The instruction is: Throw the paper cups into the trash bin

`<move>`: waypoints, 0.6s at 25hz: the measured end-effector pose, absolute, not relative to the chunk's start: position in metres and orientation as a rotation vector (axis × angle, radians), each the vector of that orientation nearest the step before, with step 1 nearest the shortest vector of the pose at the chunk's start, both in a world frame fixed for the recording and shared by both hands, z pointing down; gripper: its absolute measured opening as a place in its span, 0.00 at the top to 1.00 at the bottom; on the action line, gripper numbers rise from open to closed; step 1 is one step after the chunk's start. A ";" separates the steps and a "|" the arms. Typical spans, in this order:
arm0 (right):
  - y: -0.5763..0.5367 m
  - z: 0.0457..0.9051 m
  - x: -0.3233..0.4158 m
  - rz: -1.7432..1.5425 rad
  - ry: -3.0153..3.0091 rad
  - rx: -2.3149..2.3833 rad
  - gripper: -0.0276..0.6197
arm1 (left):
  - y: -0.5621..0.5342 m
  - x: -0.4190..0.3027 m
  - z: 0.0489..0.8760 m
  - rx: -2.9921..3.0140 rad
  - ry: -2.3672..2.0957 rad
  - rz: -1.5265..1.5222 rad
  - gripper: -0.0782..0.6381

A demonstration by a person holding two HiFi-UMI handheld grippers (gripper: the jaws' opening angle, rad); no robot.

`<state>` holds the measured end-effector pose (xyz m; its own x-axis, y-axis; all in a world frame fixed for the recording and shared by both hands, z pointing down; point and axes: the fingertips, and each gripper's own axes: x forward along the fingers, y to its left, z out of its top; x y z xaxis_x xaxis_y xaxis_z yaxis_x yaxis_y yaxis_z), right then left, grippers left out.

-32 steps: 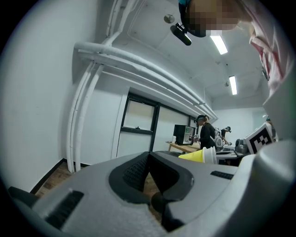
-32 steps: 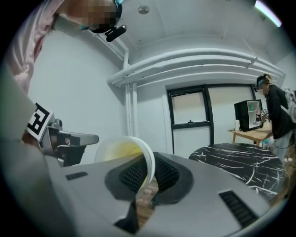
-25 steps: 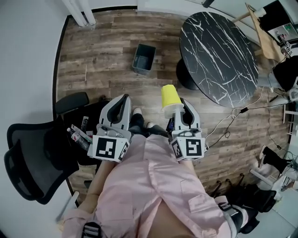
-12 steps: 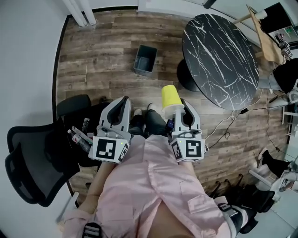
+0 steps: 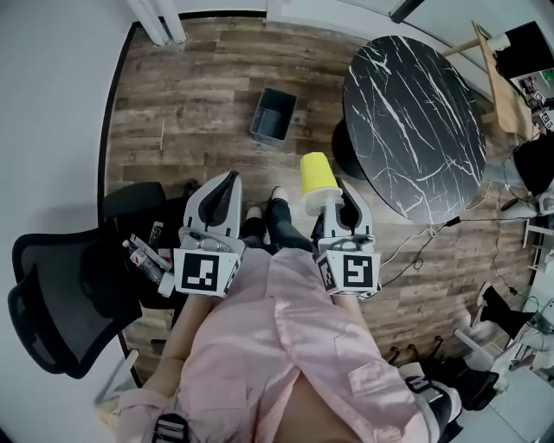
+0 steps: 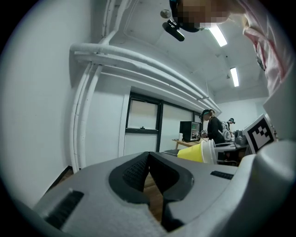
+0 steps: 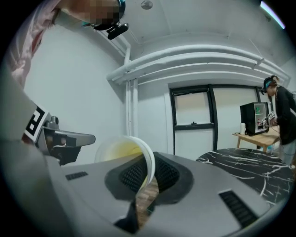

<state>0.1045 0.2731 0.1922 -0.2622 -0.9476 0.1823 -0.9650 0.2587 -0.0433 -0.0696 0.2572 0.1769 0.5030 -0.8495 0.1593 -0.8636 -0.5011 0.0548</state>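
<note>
A yellow paper cup point(image 5: 316, 176) with a white rim is held upside down at its rim by my right gripper point(image 5: 330, 201), which is shut on it. In the right gripper view the cup's rim point(image 7: 149, 162) sits pinched between the ribbed pads. My left gripper point(image 5: 227, 183) is beside it on the left, shut with nothing in it; its tips meet in the left gripper view point(image 6: 149, 157), where the cup point(image 6: 196, 152) shows to the right. The grey trash bin point(image 5: 274, 115) stands open on the wood floor ahead of both grippers.
A round black marble table point(image 5: 414, 112) stands right of the bin. A black office chair point(image 5: 52, 294) and a box of small items point(image 5: 147, 258) are at the left. White wall and pipes point(image 5: 160, 22) border the floor at the far left. Cables point(image 5: 450, 216) lie at the right.
Both grippers and the cup have moved a little forward over the floor toward the bin as the person steps. The grip on the cup is unchanged.
</note>
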 end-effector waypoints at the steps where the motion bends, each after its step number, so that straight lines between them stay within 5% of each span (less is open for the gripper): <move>1: 0.266 0.191 0.107 0.174 -2.389 1.822 0.89 | 0.250 -0.066 0.176 2.617 -1.506 0.174 0.87; 6: 0.227 0.182 0.119 -0.045 -2.356 1.763 0.89 | 0.216 -0.045 0.169 2.619 -1.547 0.172 0.87; 15: 0.187 0.196 0.154 0.057 -2.407 1.735 0.89 | 0.180 -0.016 0.172 2.608 -1.609 0.120 0.87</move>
